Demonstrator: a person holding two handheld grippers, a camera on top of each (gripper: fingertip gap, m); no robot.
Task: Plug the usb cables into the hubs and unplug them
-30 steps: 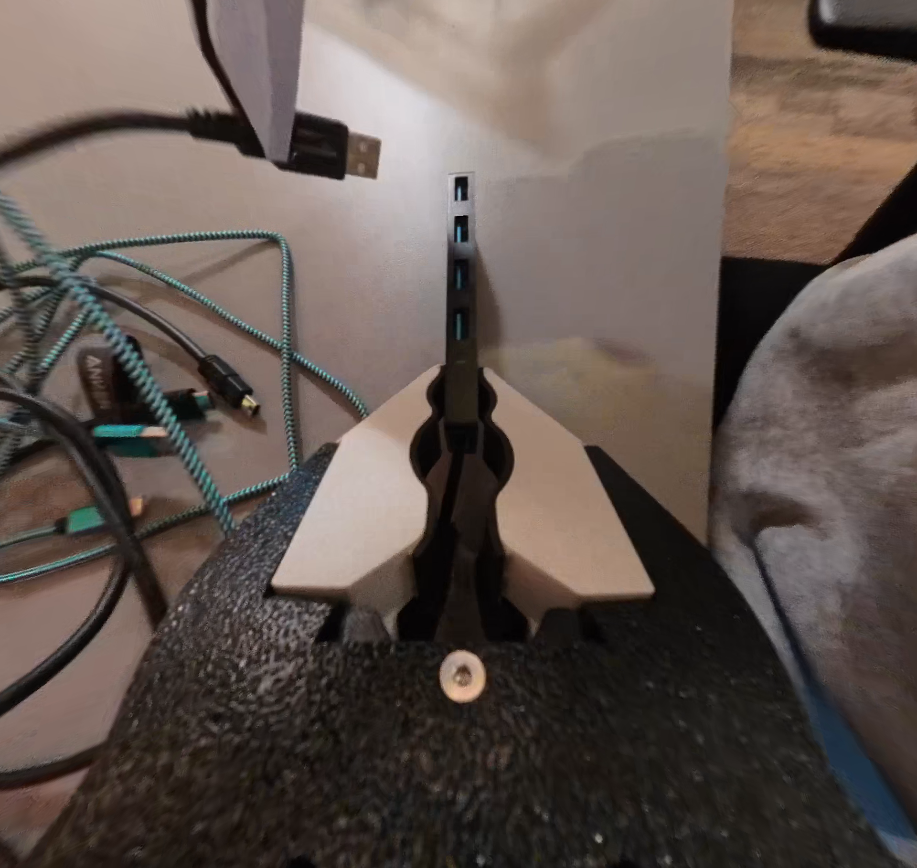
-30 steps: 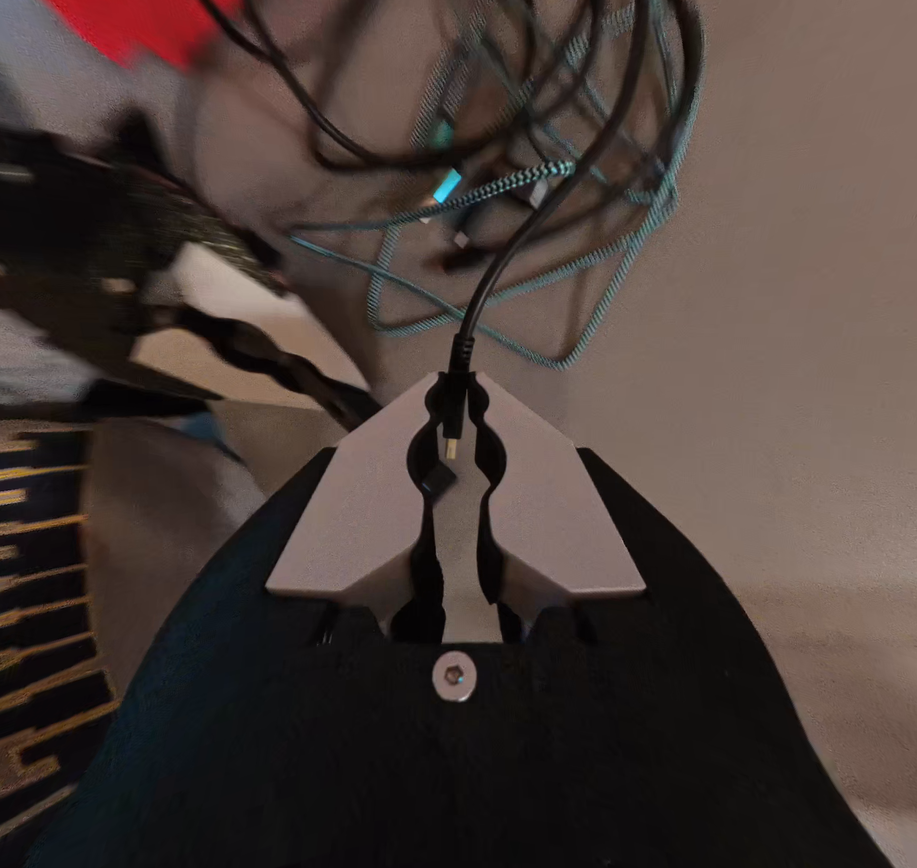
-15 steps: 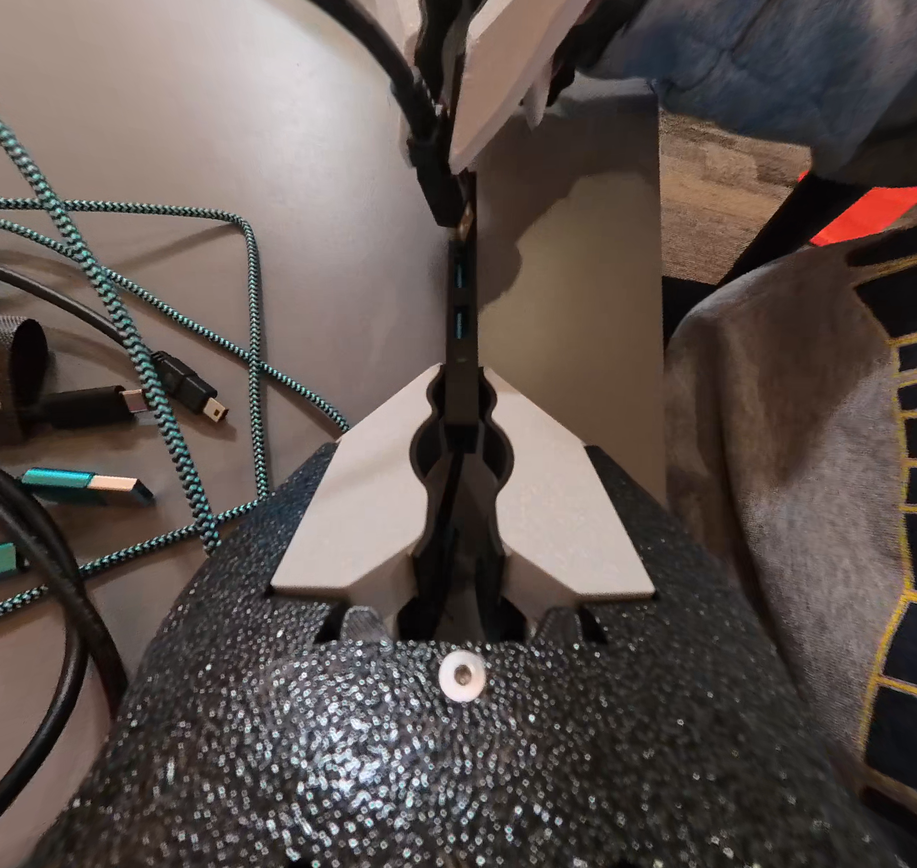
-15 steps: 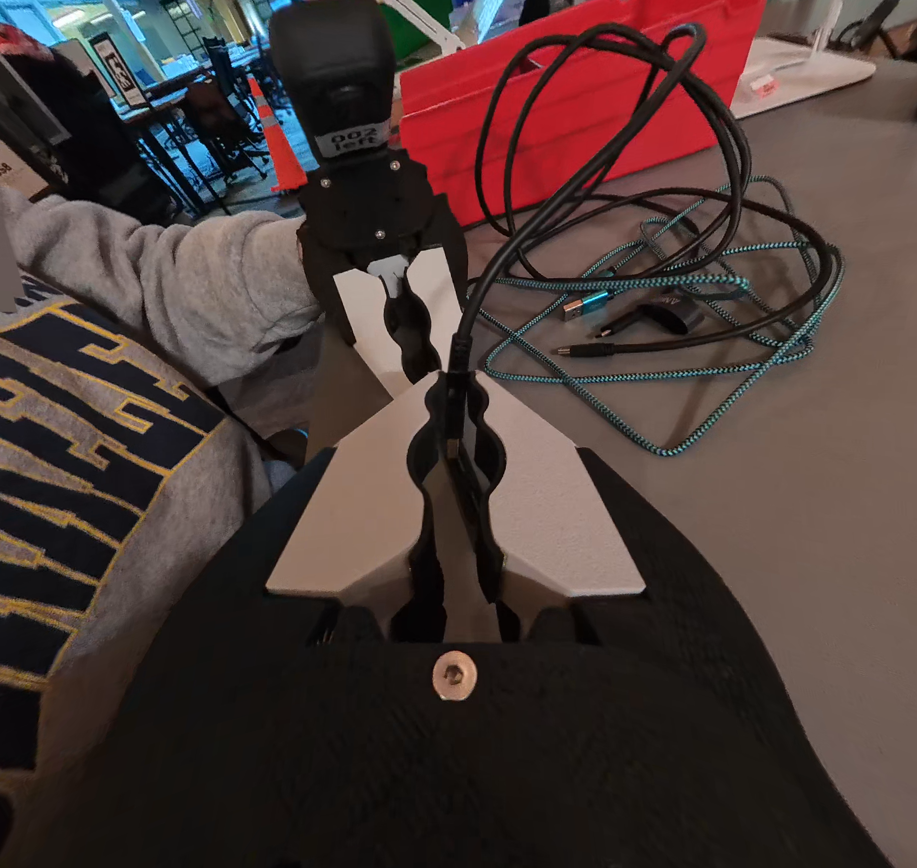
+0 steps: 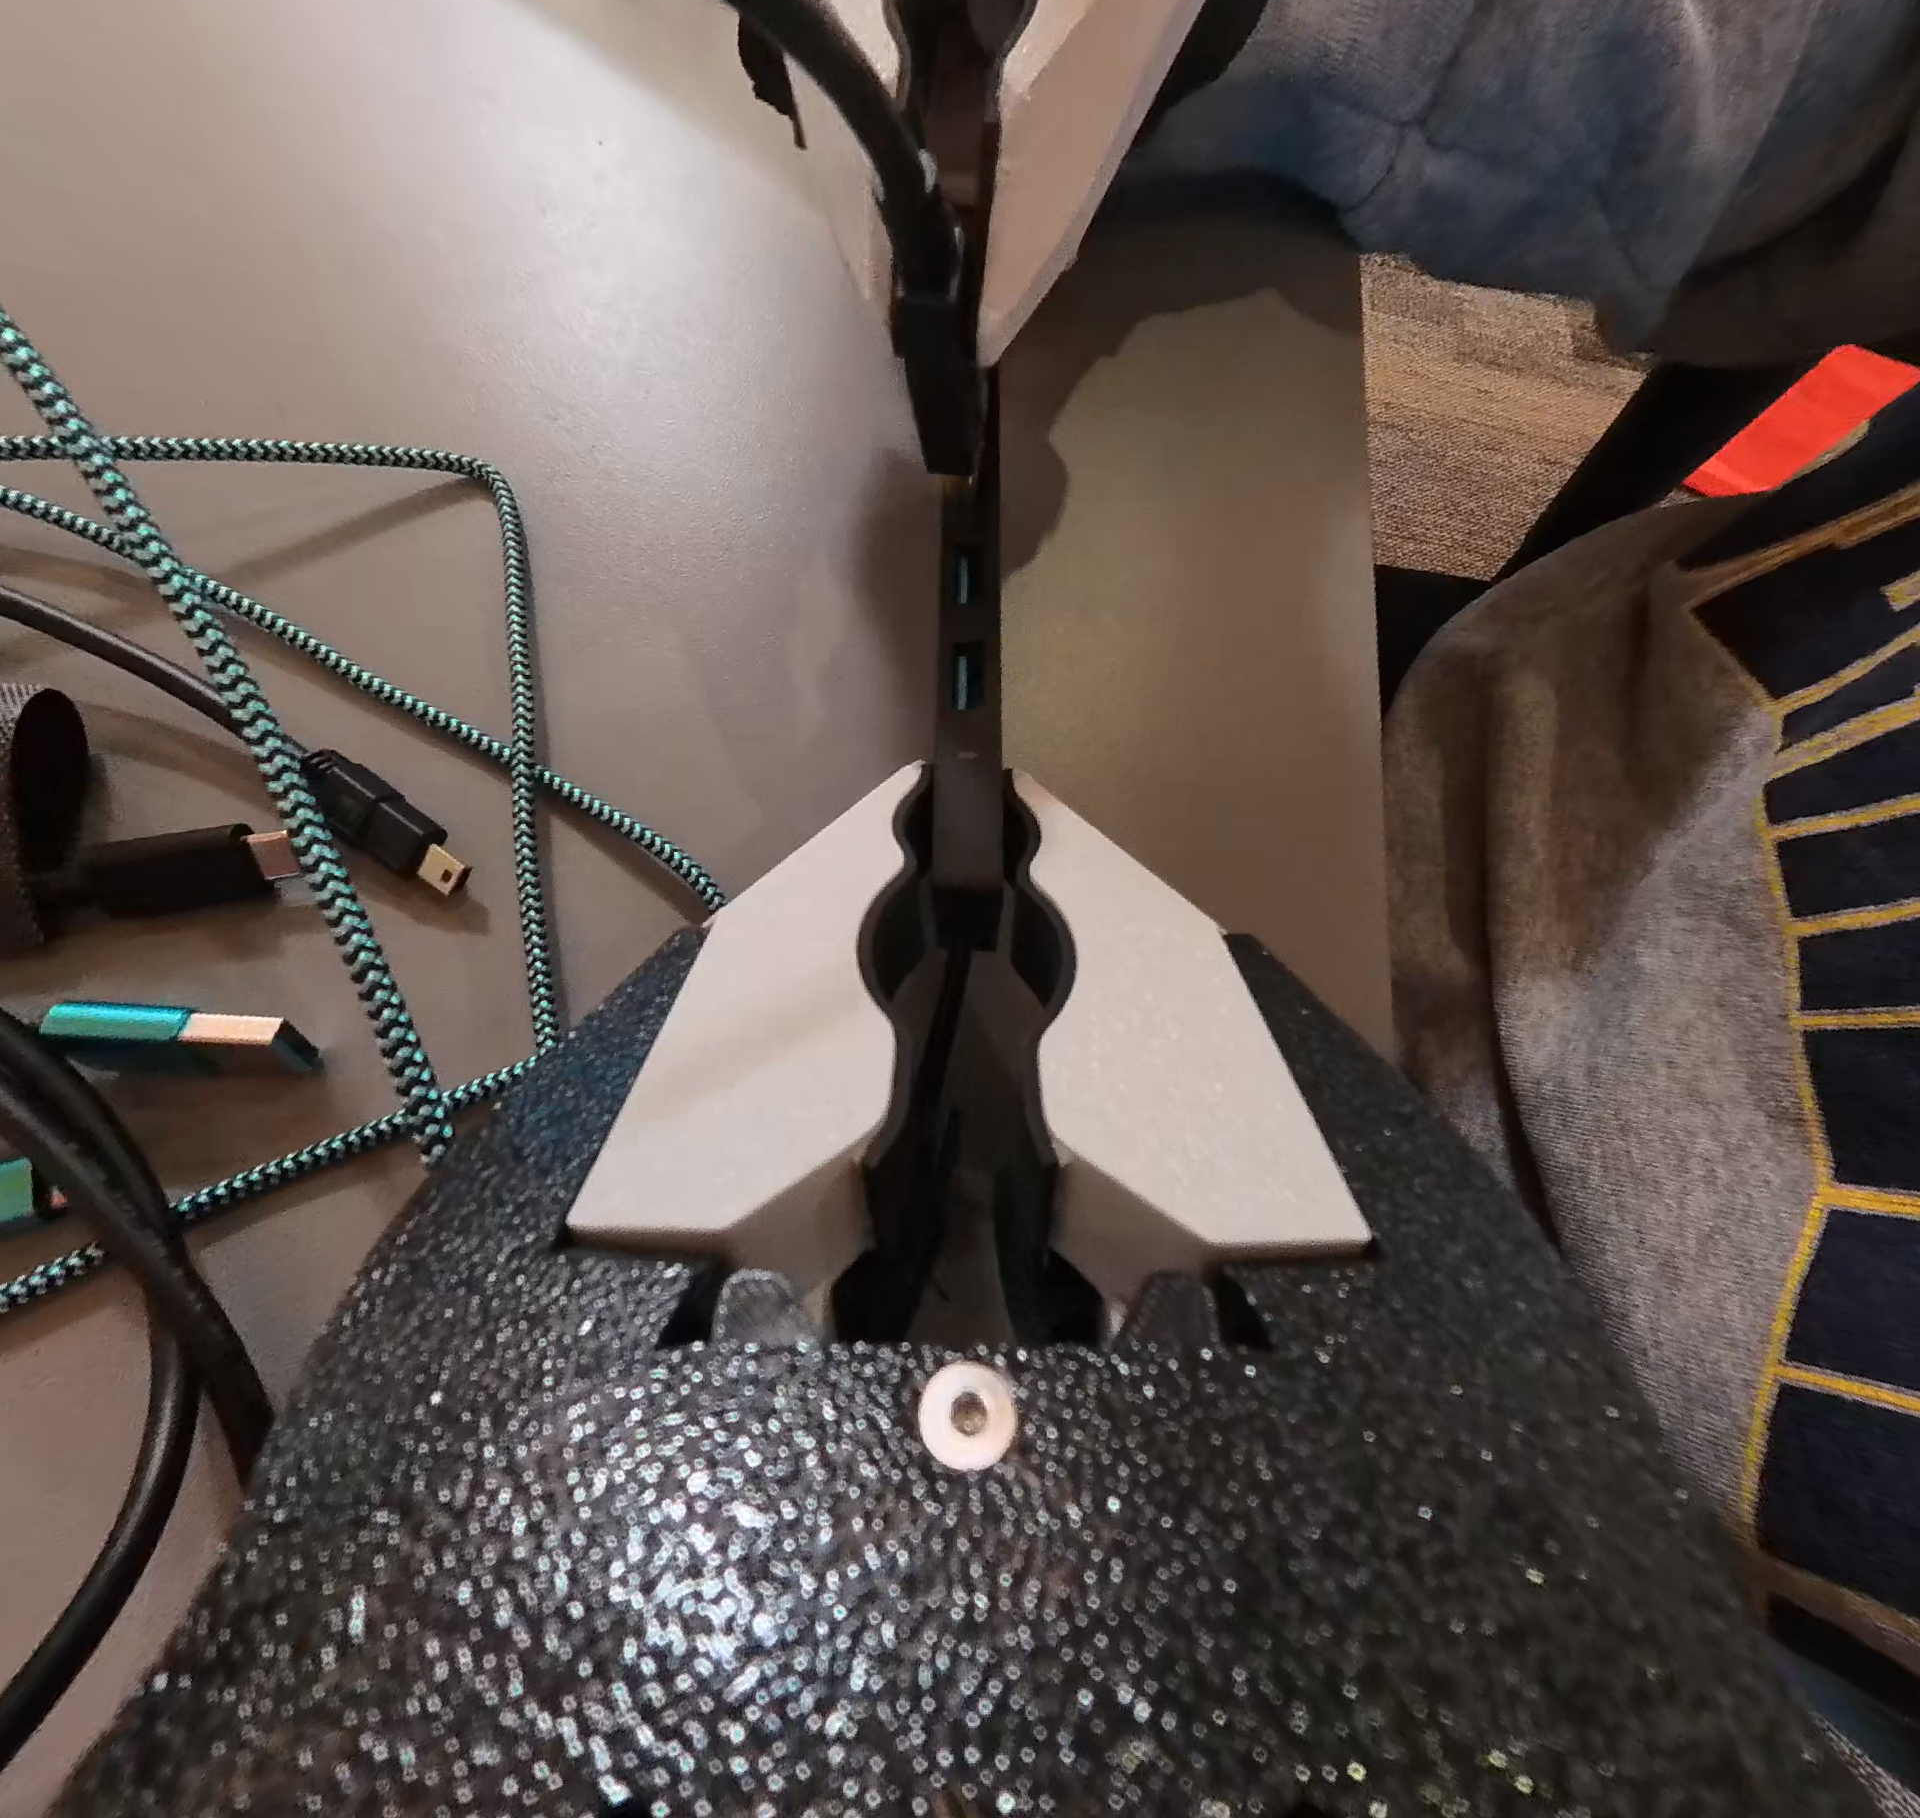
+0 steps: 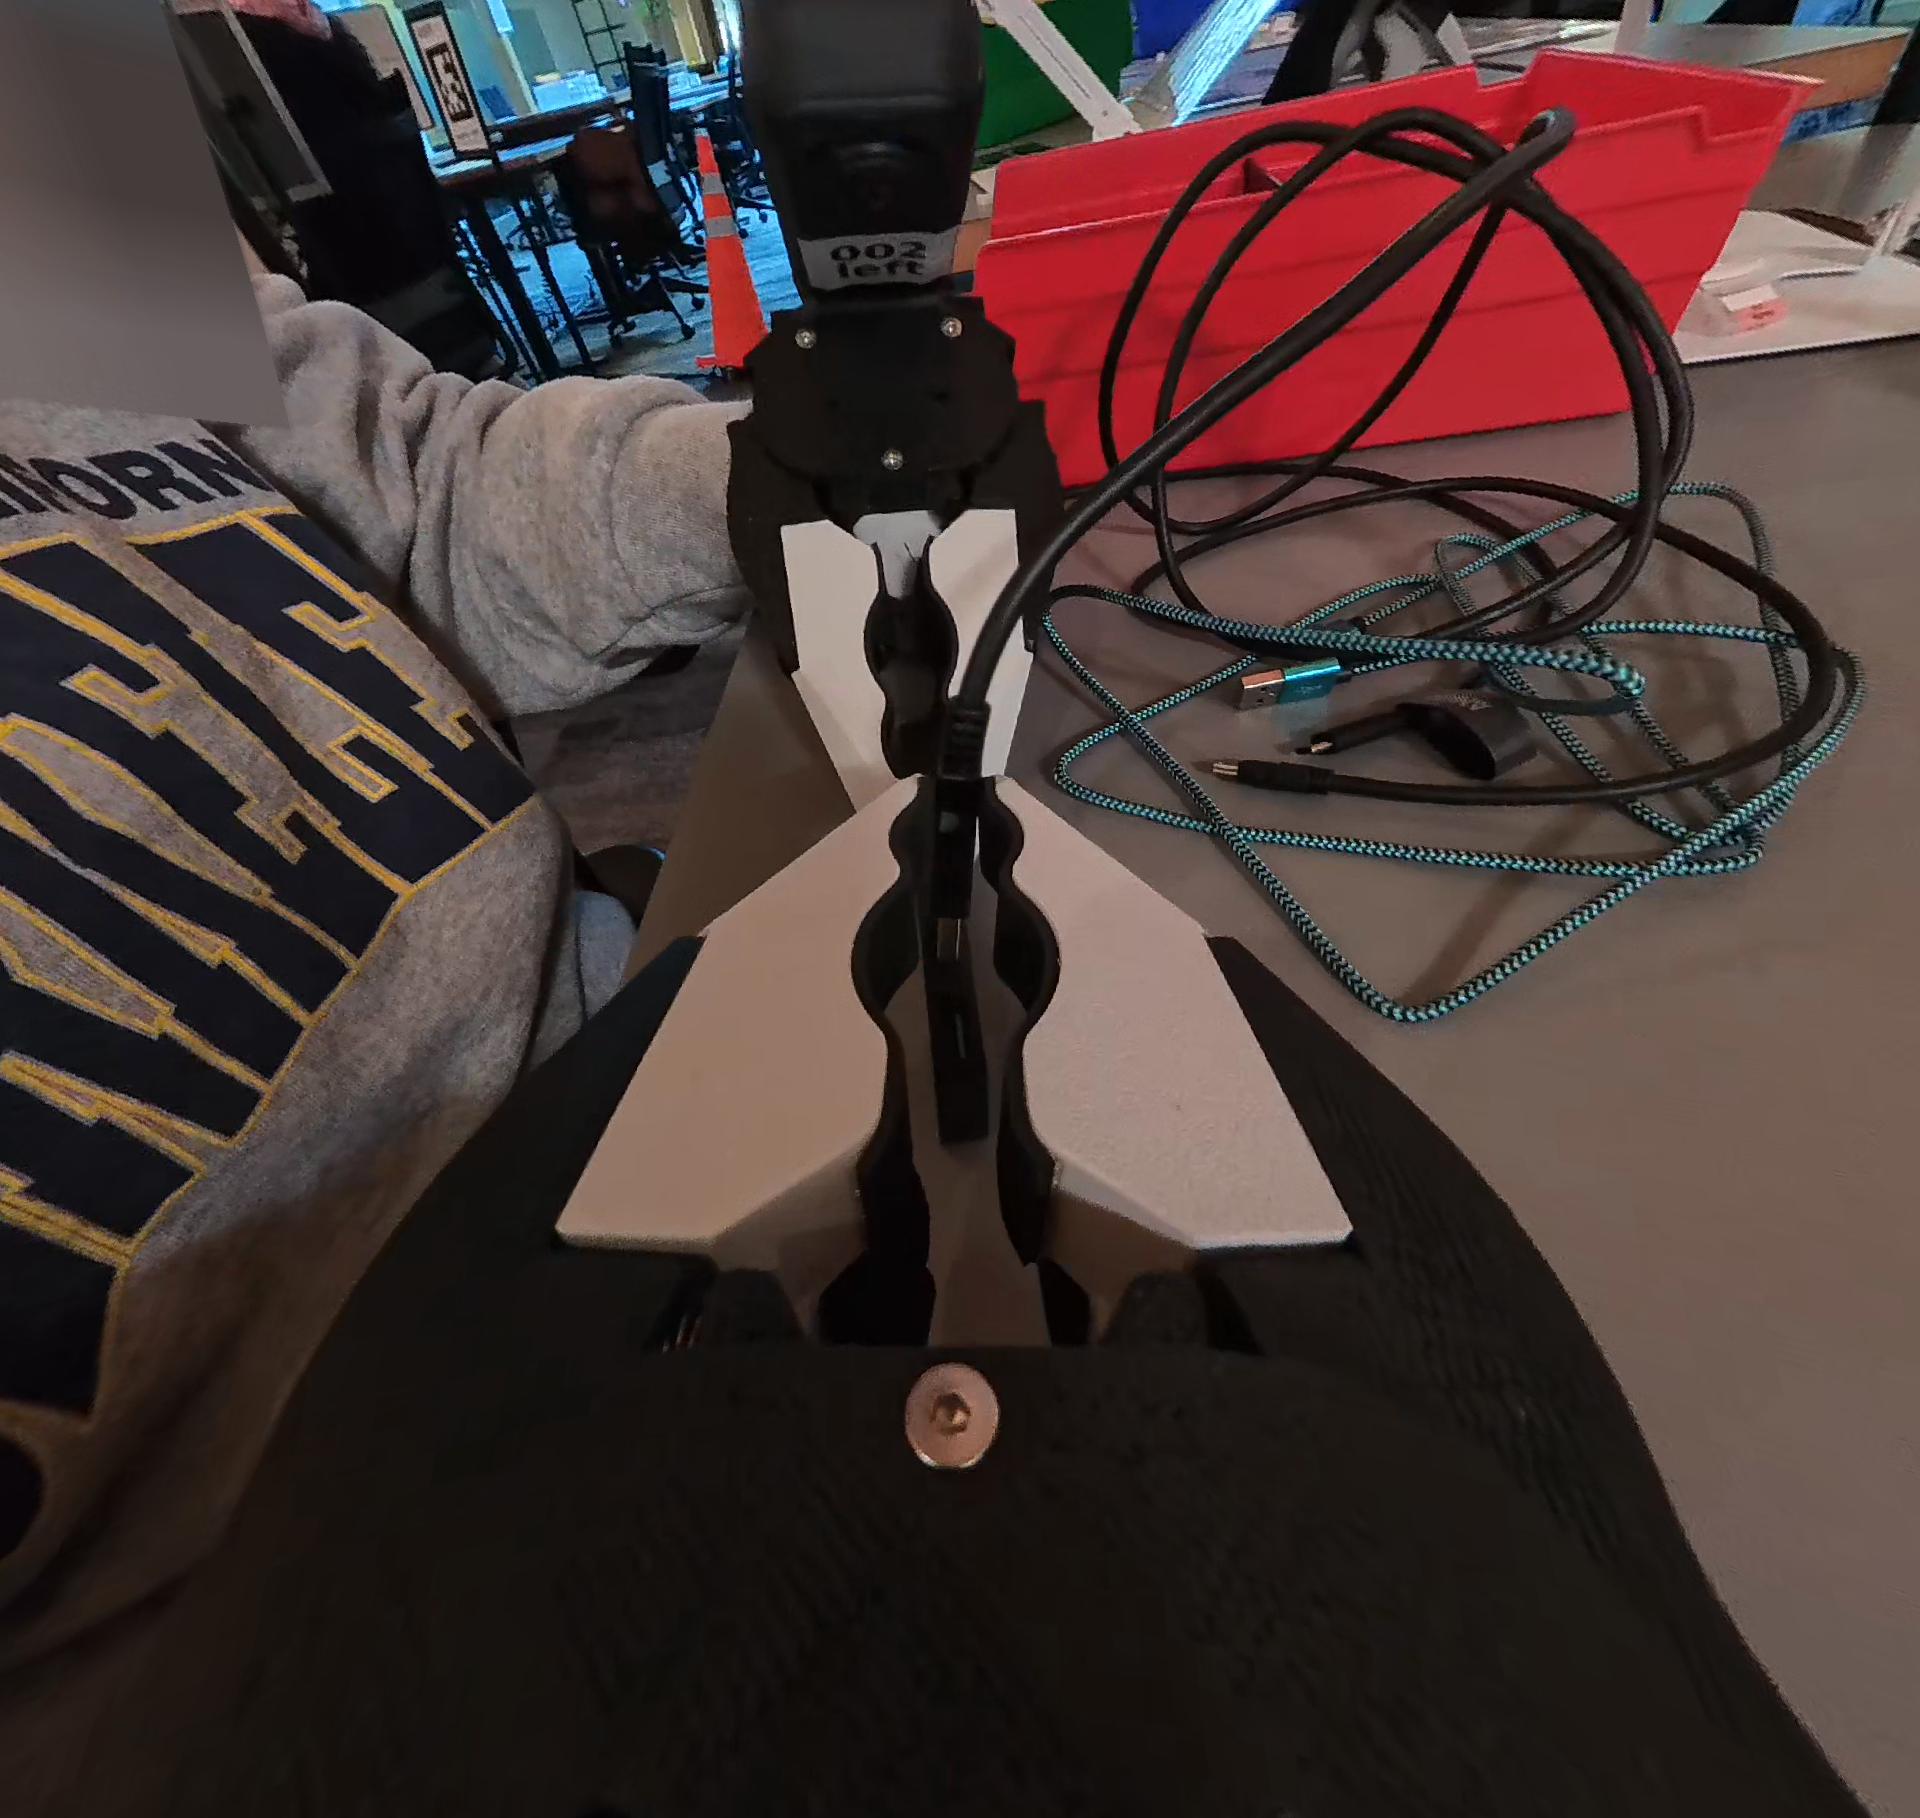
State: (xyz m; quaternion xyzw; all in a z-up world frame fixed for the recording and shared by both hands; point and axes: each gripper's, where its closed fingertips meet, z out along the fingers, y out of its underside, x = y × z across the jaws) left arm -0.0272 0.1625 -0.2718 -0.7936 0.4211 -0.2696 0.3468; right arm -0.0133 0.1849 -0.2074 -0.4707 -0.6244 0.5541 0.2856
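My left gripper point(image 5: 966, 781) is shut on a slim black USB hub point(image 5: 968, 625), held edge-on, with two blue ports showing on its edge. My right gripper point(image 6: 951, 792) is shut on the black USB plug point(image 6: 954, 849) of a thick black cable point(image 6: 1403, 241). In the left wrist view the right gripper point(image 5: 977, 345) comes in from the top, and the plug point(image 5: 940, 386) has its metal tip at the hub's farther ports. I cannot tell how deep it sits. The hub point(image 6: 961, 1051) also shows between my right fingers, with the left gripper point(image 6: 914, 729) facing beyond it.
Teal braided cables point(image 5: 312, 833) and loose plugs point(image 5: 187, 1036) lie on the grey table point(image 5: 520, 314) to the left. A red bin point(image 6: 1403, 282) stands behind the cable pile point(image 6: 1558, 781). The table edge and a person's grey sweatshirt point(image 6: 260, 781) are close by.
My right gripper has swung round from beside the hub and brought the black plug down onto the hub's port edge. The left gripper has kept hold of the hub.
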